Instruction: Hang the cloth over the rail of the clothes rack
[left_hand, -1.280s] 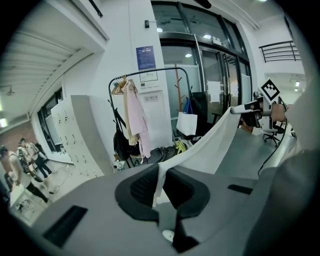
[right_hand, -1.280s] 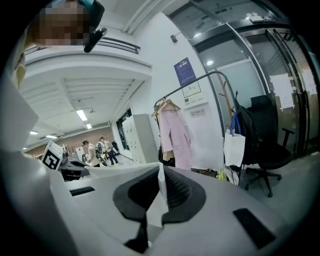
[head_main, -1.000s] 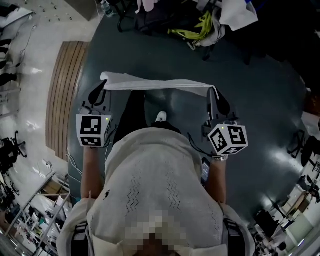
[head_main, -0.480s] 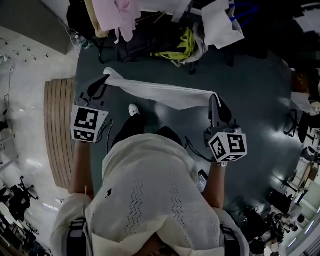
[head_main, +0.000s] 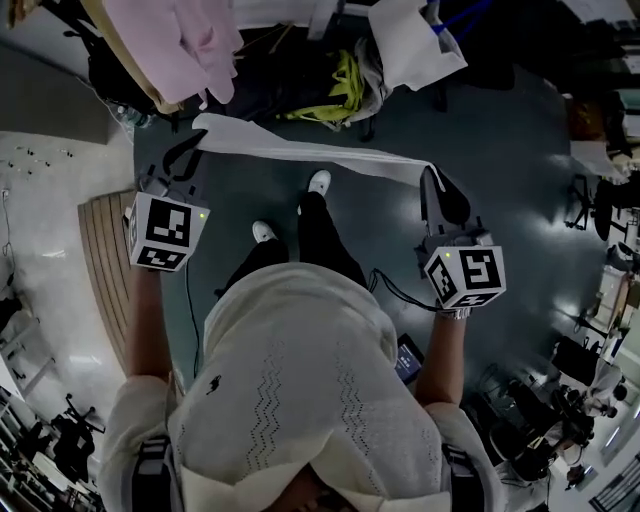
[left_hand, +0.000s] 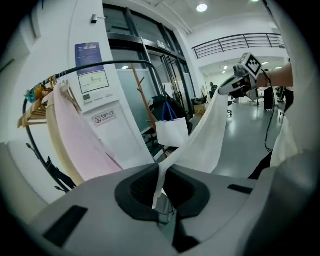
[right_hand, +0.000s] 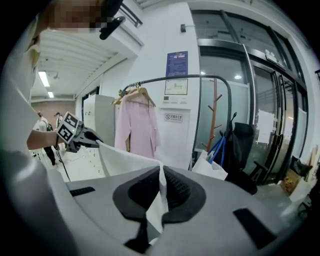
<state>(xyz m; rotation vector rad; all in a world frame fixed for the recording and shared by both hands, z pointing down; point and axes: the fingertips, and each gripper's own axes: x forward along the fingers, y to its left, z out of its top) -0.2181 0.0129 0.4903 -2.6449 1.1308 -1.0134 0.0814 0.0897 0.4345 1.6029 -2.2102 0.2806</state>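
Observation:
A long white cloth (head_main: 320, 158) hangs stretched between both grippers in front of the person. My left gripper (head_main: 190, 148) is shut on its left end, and the cloth (left_hand: 210, 130) runs from those jaws up to the right gripper (left_hand: 239, 85). My right gripper (head_main: 436, 185) is shut on the other end. From there the cloth (right_hand: 127, 162) leads away to the left gripper (right_hand: 82, 137). The clothes rack's black rail (right_hand: 200, 77) arches ahead, above the cloth, with a pink shirt (right_hand: 136, 125) on a hanger. In the left gripper view the rail (left_hand: 100, 65) curves above the pink garment (left_hand: 75, 140).
A white tote bag (left_hand: 171, 131), a wooden coat stand (right_hand: 215, 115) and a dark chair (right_hand: 245, 145) stand by the rack. Bags and a yellow item (head_main: 340, 80) lie on the dark floor under it. A wooden slat platform (head_main: 100, 250) lies at left. The person's feet (head_main: 318, 182) are below the cloth.
The person has stepped toward the rack: the pink garment and the bags have come closer at the top of the head view. Both grippers still hold the stretched cloth.

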